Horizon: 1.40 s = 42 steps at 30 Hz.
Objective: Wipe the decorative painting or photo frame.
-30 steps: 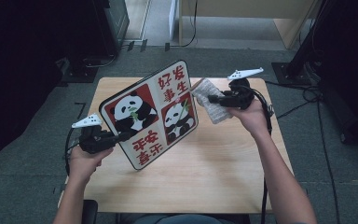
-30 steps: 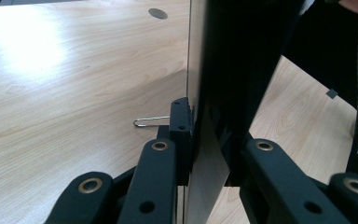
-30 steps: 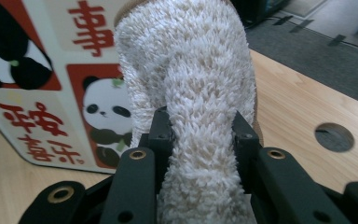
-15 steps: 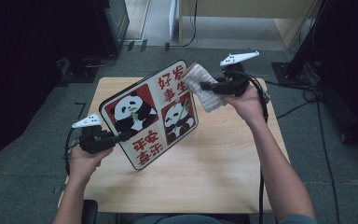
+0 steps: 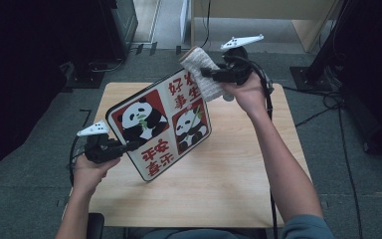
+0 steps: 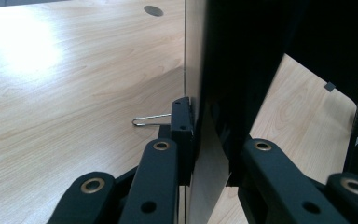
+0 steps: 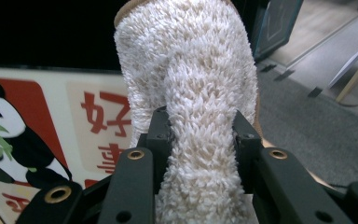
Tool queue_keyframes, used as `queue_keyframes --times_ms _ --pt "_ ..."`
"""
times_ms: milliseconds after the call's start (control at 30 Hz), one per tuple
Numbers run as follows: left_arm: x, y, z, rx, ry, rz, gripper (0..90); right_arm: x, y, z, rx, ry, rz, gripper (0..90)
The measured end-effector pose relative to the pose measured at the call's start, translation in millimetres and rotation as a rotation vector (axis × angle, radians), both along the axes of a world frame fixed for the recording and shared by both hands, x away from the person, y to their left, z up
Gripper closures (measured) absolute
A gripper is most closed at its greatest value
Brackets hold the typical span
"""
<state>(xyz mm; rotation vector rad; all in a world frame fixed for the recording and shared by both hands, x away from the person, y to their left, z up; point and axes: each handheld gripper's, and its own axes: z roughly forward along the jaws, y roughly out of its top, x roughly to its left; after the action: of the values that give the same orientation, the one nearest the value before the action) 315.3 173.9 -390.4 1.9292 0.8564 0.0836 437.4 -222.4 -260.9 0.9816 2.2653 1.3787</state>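
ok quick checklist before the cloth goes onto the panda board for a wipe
1. Left gripper clamped on the board's edge: ok, jaws closed on it in the left gripper view.
2. Panda board propped up and tilted, lower edge on the table: ok.
3. Right gripper holding the cloth: ok, jaws squeeze a fold of it.
4. Cloth at the board's top corner: ok in the high view; whether it touches the board, cannot tell.
5. Enough cloth sticking out past the jaws to wipe with: ok.
6. Dirt or marks on the board face: cannot tell.
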Motion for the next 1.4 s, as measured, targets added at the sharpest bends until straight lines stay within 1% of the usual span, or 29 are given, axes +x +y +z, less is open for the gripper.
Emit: queue_keyframes --times_ms 67,100,167,200,300,367,433,467,533,567,733,767,800,833,1033,1100,1200,1267,1367,1400 --pt "0.2 0.1 0.3 0.003 -0.001 -0.003 81.4 0.8 2.2 -2.7 -0.003 0.009 0.0 68.0" --pt "0.3 0.1 0.3 0.004 -0.001 -0.004 81.4 2.7 6.3 -8.7 0.0 0.012 0.0 67.3" --pt "0.5 0.5 0.5 0.009 -0.001 -0.006 81.3 3.6 7.2 -10.6 0.006 0.019 0.0 67.2" --pt "0.6 0.7 0.6 0.01 -0.001 -0.007 81.3 5.5 7.8 -13.7 0.021 0.016 0.003 66.7" --pt "0.9 0.9 0.6 0.011 -0.001 -0.008 81.3 6.3 8.1 -15.7 0.029 0.02 0.005 66.4" --pt "1.0 1.0 0.6 0.01 0.0 -0.01 81.3 6.6 7.7 -18.1 0.035 0.015 0.01 64.5" --pt "1.0 1.0 0.6 0.009 0.0 -0.01 81.3 5.8 7.7 -19.0 0.036 0.022 0.009 64.5" --pt "1.1 1.1 0.5 0.008 0.0 -0.011 81.3 5.1 7.2 -22.3 0.042 0.013 0.014 63.9" --pt "1.2 1.2 0.4 0.006 0.001 -0.011 81.3 5.3 6.9 -23.5 0.043 0.012 0.016 63.9" --pt "1.3 1.2 0.4 0.005 0.0 -0.01 81.2 5.1 6.8 -25.2 0.046 0.024 0.017 63.7" --pt "1.2 1.3 0.5 0.006 0.0 -0.01 81.2 4.6 7.2 -34.5 0.037 0.029 0.02 65.3" --pt "1.2 1.3 0.5 0.006 0.0 -0.01 81.2 4.6 7.2 -34.5 0.037 0.029 0.02 65.3" --pt "1.3 1.4 0.5 0.006 0.0 -0.01 81.2 3.9 7.5 -36.2 0.026 0.038 0.016 65.6" --pt "1.3 1.4 0.5 0.006 0.0 -0.01 81.2 3.9 7.6 -37.4 0.024 0.035 0.016 65.8" --pt "1.1 1.4 0.4 0.005 0.0 -0.011 81.2 3.2 6.7 -39.8 0.021 0.039 0.016 66.2" --pt "1.0 1.4 0.7 0.004 0.005 -0.012 81.2 2.1 6.8 -40.3 0.004 0.041 0.02 66.6" --pt "1.1 1.6 0.4 0.001 0.004 -0.013 81.1 1.3 6.6 -41.9 0.005 0.039 0.022 67.2" --pt "1.3 1.7 0.2 -0.002 0.003 -0.013 81.1 0.0 7.0 -46.6 -0.009 0.047 0.025 67.5" --pt "1.2 1.7 0.2 -0.001 0.003 -0.013 81.1 -0.1 6.7 -49.7 -0.008 0.047 0.029 67.5" --pt "1.1 1.4 0.8 0.003 0.002 -0.013 81.1 -1.0 6.1 -52.3 -0.002 0.054 0.027 67.5"
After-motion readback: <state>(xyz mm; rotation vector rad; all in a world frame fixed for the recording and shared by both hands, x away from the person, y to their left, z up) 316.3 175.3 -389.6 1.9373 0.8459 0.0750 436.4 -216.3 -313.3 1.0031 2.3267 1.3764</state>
